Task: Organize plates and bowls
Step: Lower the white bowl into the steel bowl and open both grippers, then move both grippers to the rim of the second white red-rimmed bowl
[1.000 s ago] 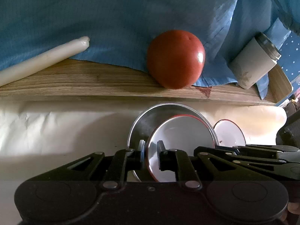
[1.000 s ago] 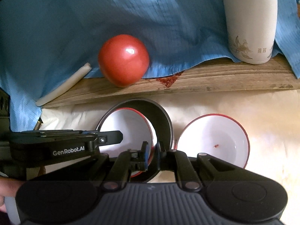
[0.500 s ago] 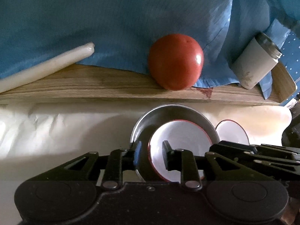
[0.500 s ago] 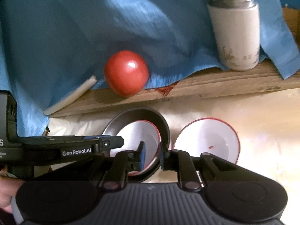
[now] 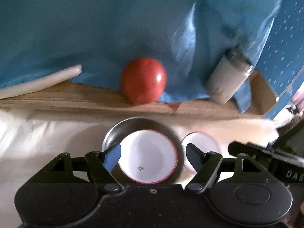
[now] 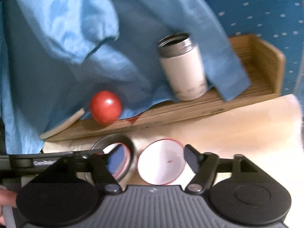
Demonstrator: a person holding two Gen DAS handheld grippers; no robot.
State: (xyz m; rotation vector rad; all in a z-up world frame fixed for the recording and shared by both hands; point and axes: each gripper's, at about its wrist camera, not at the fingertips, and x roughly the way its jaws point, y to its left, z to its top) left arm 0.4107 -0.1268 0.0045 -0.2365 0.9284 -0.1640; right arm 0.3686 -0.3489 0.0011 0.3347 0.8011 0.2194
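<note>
A steel bowl point(image 5: 139, 122) rests on the cream sheet with a white red-rimmed bowl point(image 5: 148, 155) nested inside it. A second white red-rimmed bowl point(image 5: 203, 142) sits just to its right. My left gripper point(image 5: 153, 153) hovers above the nested pair, its jaws opening wide and touching nothing. In the right wrist view, my right gripper point(image 6: 152, 156) is also opening, with the lone white bowl point(image 6: 161, 163) showing between its fingers but untouched. The steel bowl point(image 6: 114, 138) lies partly behind its left finger. Each view catches the other gripper at its edge.
A wooden tray point(image 6: 266, 60) behind the bowls holds a red tomato point(image 5: 143, 83), a white thermos cup point(image 6: 182, 68) and a pale stick point(image 5: 38, 83). A blue garment point(image 5: 114, 28) drapes over it. Part of a hand point(image 6: 5, 197) shows at the lower left.
Both grippers let go of the steel bowl's rim, opened wide and drew back and upward. The nested bowls now sit flat and look smaller in both views.
</note>
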